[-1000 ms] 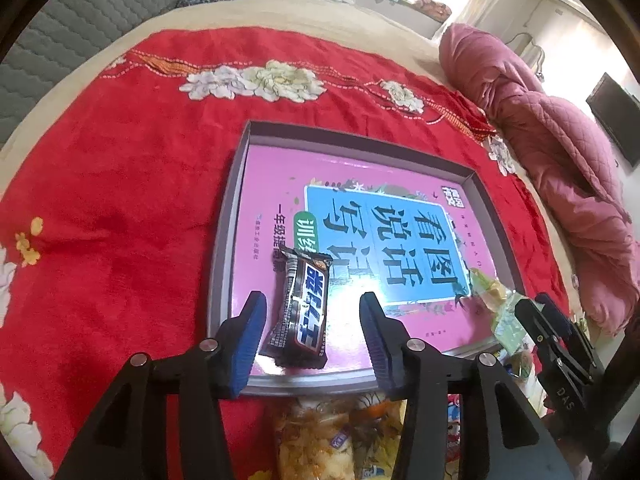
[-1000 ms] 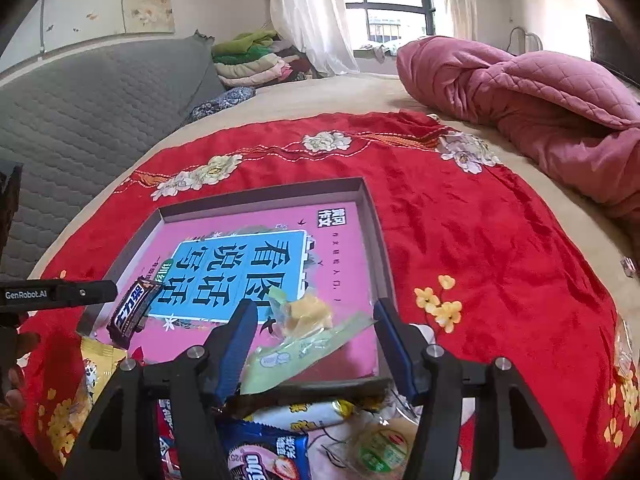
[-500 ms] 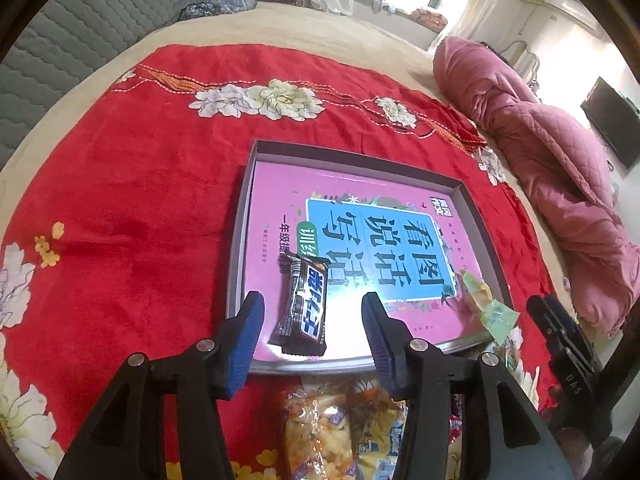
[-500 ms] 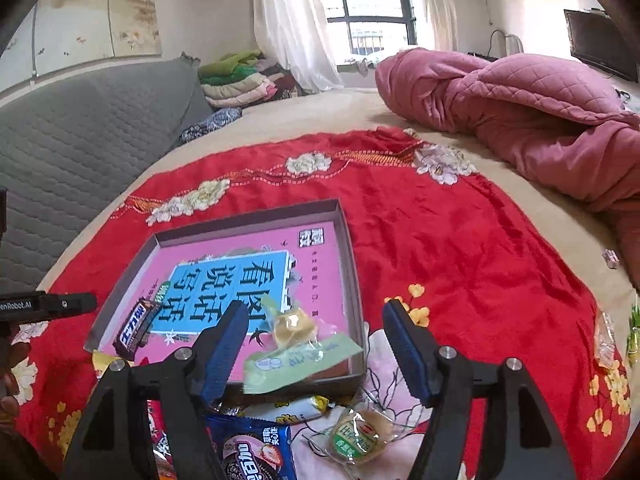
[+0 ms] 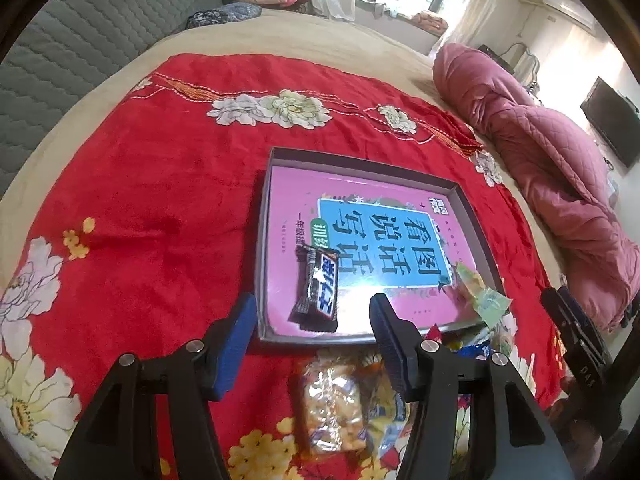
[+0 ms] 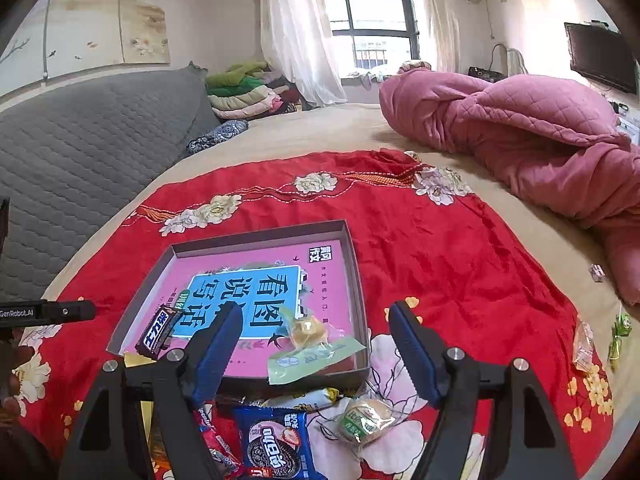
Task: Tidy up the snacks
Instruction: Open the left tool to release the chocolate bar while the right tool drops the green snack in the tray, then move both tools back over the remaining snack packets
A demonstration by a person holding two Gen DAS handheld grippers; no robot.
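The left gripper (image 5: 313,322) hangs over the near edge of the tray (image 5: 362,163), its blue pads wide apart and opening further; nothing is pinched between them. The chocolate bar (image 5: 318,294) shows in the gap but lies flat on the tray's pink book cover (image 5: 288,196), near the tray's near left corner, clear of both pads. Below that gripper, off the tray on the red blanket (image 5: 152,184), sits a yellowish snack bag (image 5: 334,412). The right gripper (image 6: 316,350) is likewise spread and opening, holding nothing. Between its fingers, seen from its own camera, the green candy packet (image 6: 314,354) rests in the tray's near right corner, its lower end lying over the near wall; neither pad touches it. From the left camera the same packet sits at the tray's right near corner, with the right gripper's black frame just beside it at the picture's edge. More snacks lie loose on the blanket in front of the tray: a blue cookie pack (image 6: 276,442), a small round green-labelled sweet (image 6: 366,420) and a pale wrapper (image 6: 304,398) against the tray's wall. A few small wrappers (image 6: 584,338) lie well apart at the blanket's right edge.
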